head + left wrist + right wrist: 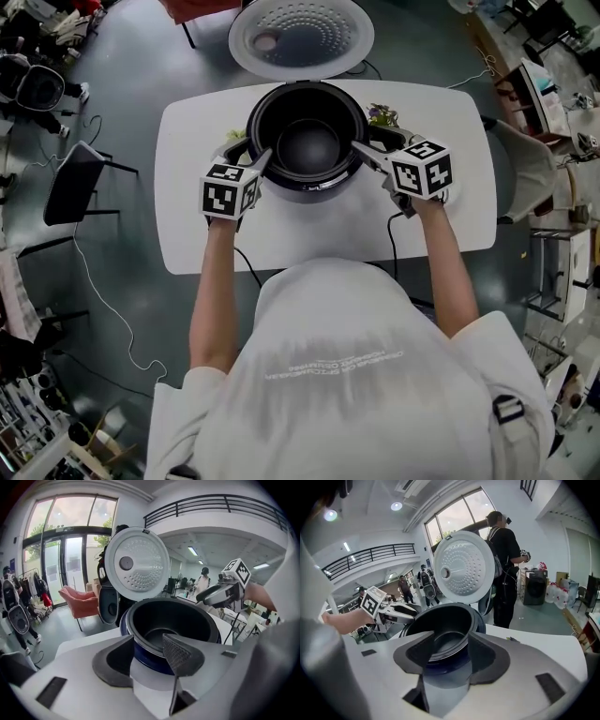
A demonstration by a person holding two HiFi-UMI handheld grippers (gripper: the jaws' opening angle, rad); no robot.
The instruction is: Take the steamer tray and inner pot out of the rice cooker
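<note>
The rice cooker (pixel 309 190) stands open at the table's (pixel 187 230) far edge, with the inner pot (pixel 307 141) seated inside. The left gripper (pixel 255 161) and right gripper (pixel 367 155) have their jaws apart at opposite sides of its rim, likely for a balanced lift.

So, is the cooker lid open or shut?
Open: the lid stands up behind the cooker, and the pot inside shows.

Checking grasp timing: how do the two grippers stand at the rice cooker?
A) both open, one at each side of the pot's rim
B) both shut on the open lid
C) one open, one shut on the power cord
A: the left gripper and right gripper flank the inner pot, each with its jaws apart and the rim not clamped.
</note>
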